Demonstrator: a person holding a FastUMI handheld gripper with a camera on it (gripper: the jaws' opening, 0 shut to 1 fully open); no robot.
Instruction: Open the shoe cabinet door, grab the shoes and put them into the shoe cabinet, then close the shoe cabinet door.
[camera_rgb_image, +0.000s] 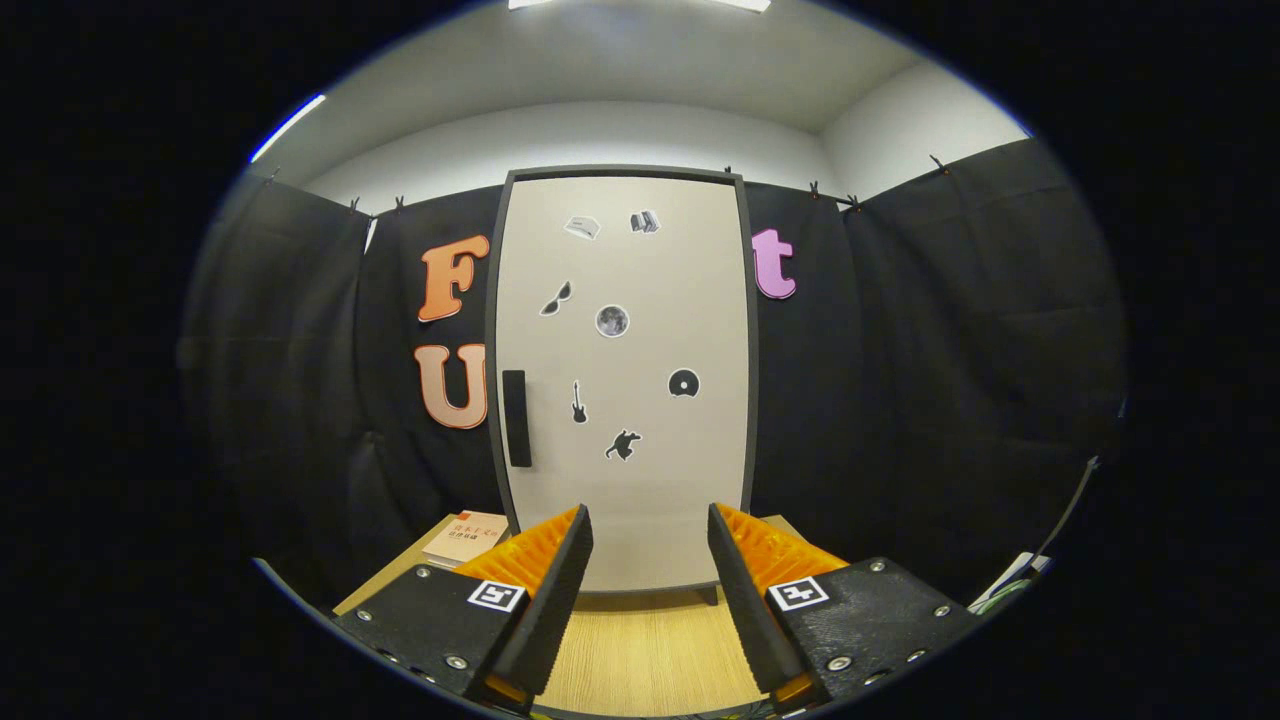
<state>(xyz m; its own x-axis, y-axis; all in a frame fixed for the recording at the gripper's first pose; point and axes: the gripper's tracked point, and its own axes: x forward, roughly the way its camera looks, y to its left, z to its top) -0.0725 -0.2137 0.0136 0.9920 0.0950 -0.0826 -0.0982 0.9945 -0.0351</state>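
Observation:
A tall shoe cabinet (625, 400) stands upright on the wooden table, straight ahead of the fingers and beyond them. Its pale door (650, 480) is closed and carries several small dark stickers. A dark vertical handle (516, 418) sits near the door's left edge at mid height. My gripper (650, 530) is open, with nothing between its fingers, and is held back from the cabinet at the level of the door's bottom part.
The wooden table (645, 650) runs from under the fingers to the cabinet's foot. A small book (466, 537) lies on the table to the left of the cabinet base. Black cloth walls close the booth on both sides and behind.

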